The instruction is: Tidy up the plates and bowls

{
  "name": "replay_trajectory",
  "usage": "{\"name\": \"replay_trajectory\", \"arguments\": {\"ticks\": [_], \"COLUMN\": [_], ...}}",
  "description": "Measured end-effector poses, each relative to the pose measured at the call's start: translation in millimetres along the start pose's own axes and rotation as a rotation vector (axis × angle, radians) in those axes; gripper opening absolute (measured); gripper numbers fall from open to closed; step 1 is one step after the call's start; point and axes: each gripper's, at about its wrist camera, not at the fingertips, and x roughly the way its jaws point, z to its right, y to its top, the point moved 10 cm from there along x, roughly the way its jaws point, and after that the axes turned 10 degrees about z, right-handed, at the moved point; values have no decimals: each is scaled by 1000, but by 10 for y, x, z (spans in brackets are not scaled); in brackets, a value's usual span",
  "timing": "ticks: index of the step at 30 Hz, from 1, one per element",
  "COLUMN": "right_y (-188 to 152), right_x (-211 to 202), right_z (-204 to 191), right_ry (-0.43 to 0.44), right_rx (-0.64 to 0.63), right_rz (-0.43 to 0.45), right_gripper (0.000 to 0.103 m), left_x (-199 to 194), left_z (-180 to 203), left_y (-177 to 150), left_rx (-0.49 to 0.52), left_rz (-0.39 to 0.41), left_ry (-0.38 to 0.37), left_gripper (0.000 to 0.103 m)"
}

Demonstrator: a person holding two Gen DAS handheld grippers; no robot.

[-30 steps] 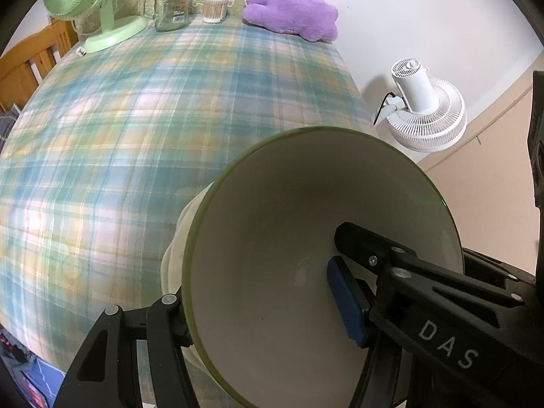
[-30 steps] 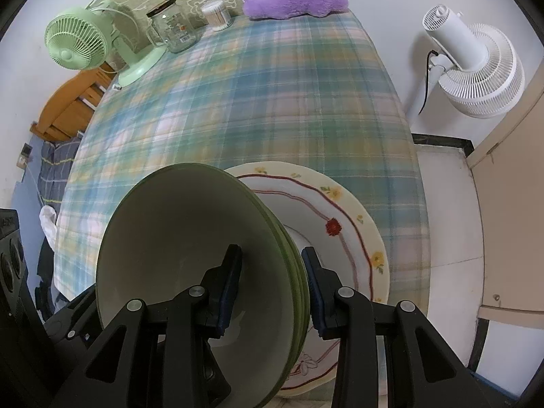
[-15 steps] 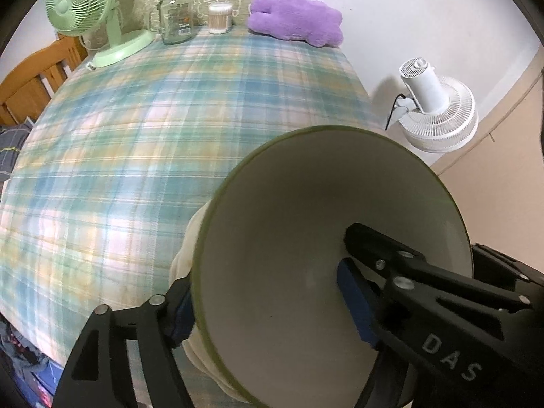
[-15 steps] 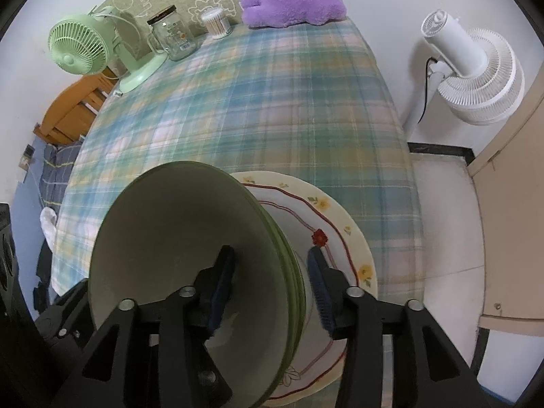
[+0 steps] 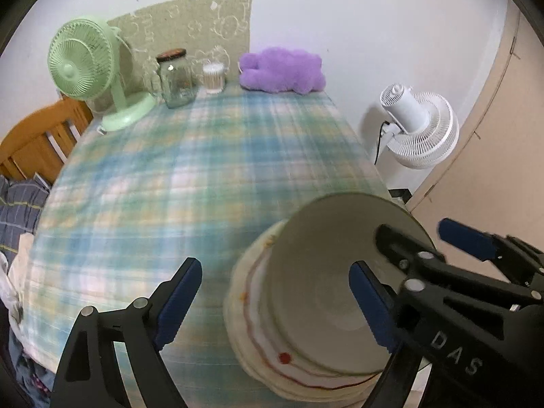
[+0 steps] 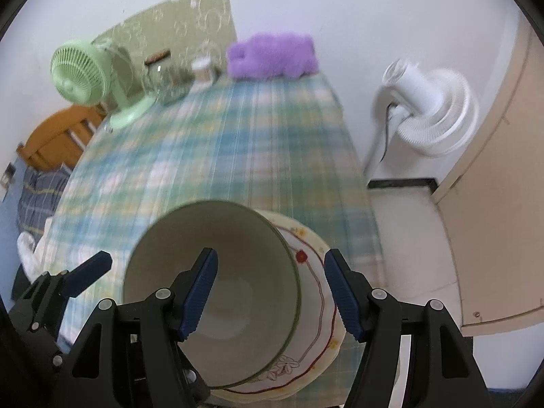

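Green-rimmed bowl (image 6: 217, 292) on plates (image 6: 316, 323), released

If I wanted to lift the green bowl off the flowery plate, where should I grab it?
Probably by its thin rim, coming from above. The green bowl sits upright and open on the flowery plate, so one finger can slip inside and one outside. Its sloping walls look too wide to squeeze across.

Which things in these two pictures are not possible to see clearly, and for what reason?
- Plates under the bowl: their number is hidden by the bowl, both views.
- Glass jar: contents too small, left view; blurred, right view.
- Chair: cut off by the table.
- Plate's near rim: behind the right tongs.
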Motion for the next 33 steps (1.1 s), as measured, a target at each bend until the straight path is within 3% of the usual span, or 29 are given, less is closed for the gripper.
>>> {"name": "replay_trajectory", "arguments": {"ticks": [7,14,23,33], "right_y": [162,66,-184,-697], "right_x": [-345,-511,-555,-526], "right_z": [-225,-748,-1275,-1624], "right_ry": [-88,-119,-98,-31], "right_rx": [28,61,53,-16], "right_rz": [123,204,268,293], "right_gripper": [71,73,78,79], "left_x": [-338,-561,-776,-1032], "left_z": [-502,-1096,-1762,-2039], "left_y": [201,128,-155,-688], "left_rx": [25,69,39,-8], "left_rz": [124,194,263,331], "left_ry": [3,26,104,177], "left_gripper": [95,97,101,103]}}
